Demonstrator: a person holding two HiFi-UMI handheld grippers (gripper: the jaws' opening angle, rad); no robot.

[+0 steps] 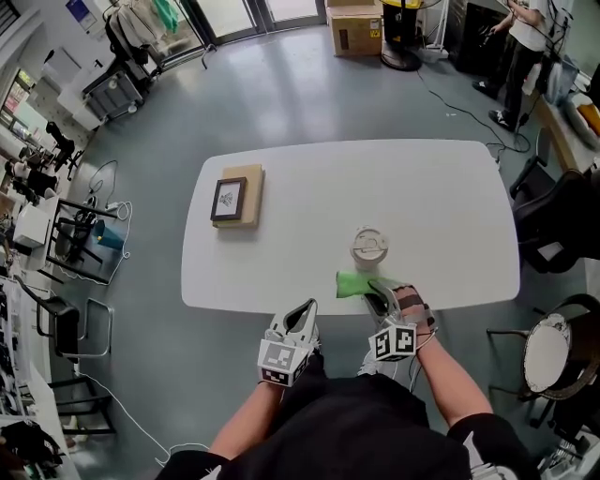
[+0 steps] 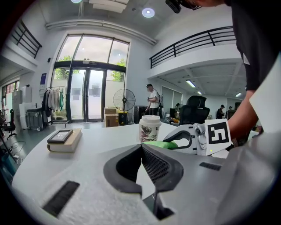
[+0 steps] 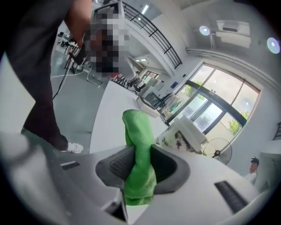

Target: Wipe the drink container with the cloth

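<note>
A paper drink cup [image 1: 368, 246] with a white lid stands upright near the front of the white table [image 1: 309, 197]. Just in front of it lies the green cloth [image 1: 354, 283], and my right gripper [image 1: 377, 298] is shut on the cloth's near end. In the right gripper view the cloth [image 3: 138, 145] is pinched between the jaws and sticks up past them, with the cup [image 3: 182, 134] close behind it. My left gripper [image 1: 304, 311] hovers at the table's front edge, left of the cloth. Its jaws are shut on nothing [image 2: 141, 147], and the cup [image 2: 150, 128] is straight ahead.
A book with a small framed picture [image 1: 236, 197] on it lies at the table's left end. Black chairs [image 1: 553, 220] stand to the right of the table. A cardboard box [image 1: 354, 28] and a standing person [image 1: 525, 47] are far behind it.
</note>
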